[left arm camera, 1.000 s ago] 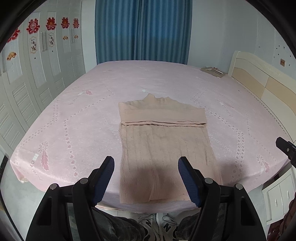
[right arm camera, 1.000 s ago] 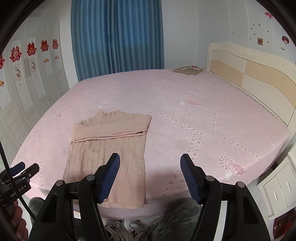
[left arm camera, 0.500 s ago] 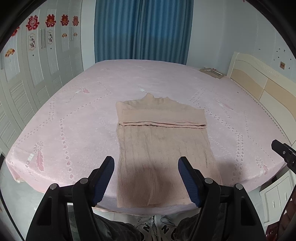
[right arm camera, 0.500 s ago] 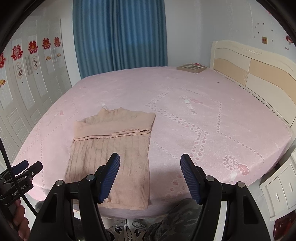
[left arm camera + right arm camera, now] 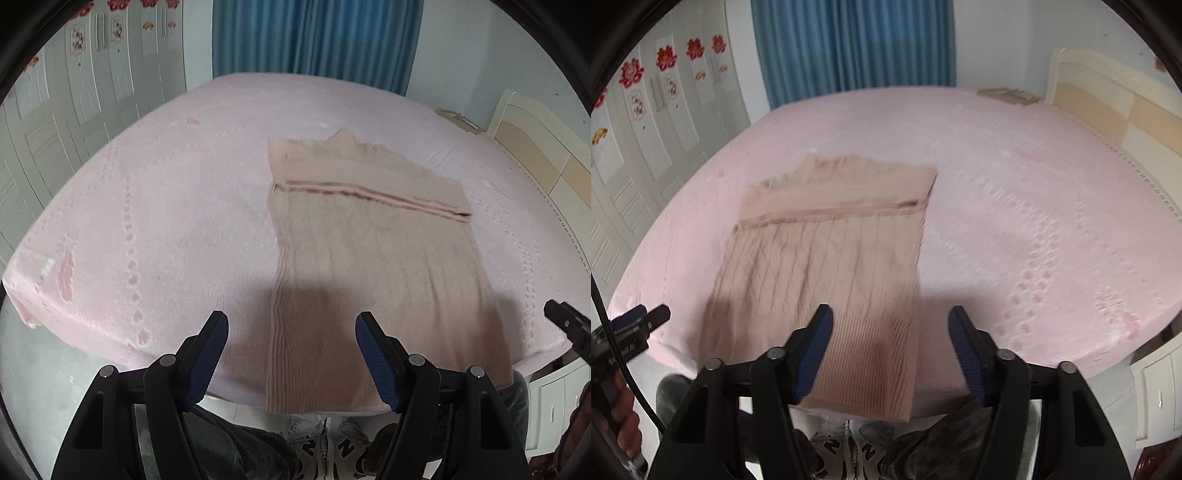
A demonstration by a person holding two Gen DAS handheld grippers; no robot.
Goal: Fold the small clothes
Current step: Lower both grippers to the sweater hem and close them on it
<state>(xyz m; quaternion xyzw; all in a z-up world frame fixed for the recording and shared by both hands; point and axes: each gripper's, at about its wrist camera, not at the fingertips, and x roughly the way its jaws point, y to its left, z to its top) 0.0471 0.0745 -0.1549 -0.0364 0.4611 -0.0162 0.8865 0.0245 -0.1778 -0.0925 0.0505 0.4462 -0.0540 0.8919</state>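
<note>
1. A beige knitted sweater (image 5: 369, 258) lies flat on the pink bed (image 5: 166, 206), its ribbed hem at the near edge of the mattress and its collar pointing toward the blue curtain (image 5: 317, 40).

2. The sleeves appear already turned in across the chest, forming a folded band below the collar; the body of the garment lies in a long rectangle beneath it.

3. The left tongs (image 5: 291, 350) hang above the hem's left corner with jaws wide apart and nothing between them; the garment's left edge runs up between the two blue pads.

4. The right tongs (image 5: 890, 347) hover over the hem's right corner, likewise spread and empty, the sweater's right edge lying between the pads.

5. Judged from this layout, the step in hand is the approach to the hem, ahead of the lengthwise fold that brings the bottom up toward the collar.

6. The next move calls for both tongs to drop to the mattress edge, each pinching one hem corner through all knit layers, then lifting together and carrying the hem evenly forward.

7. A white cabinet (image 5: 1156, 395) stands beside the bed at right; the headboard (image 5: 1115, 96) rises beyond.
</note>
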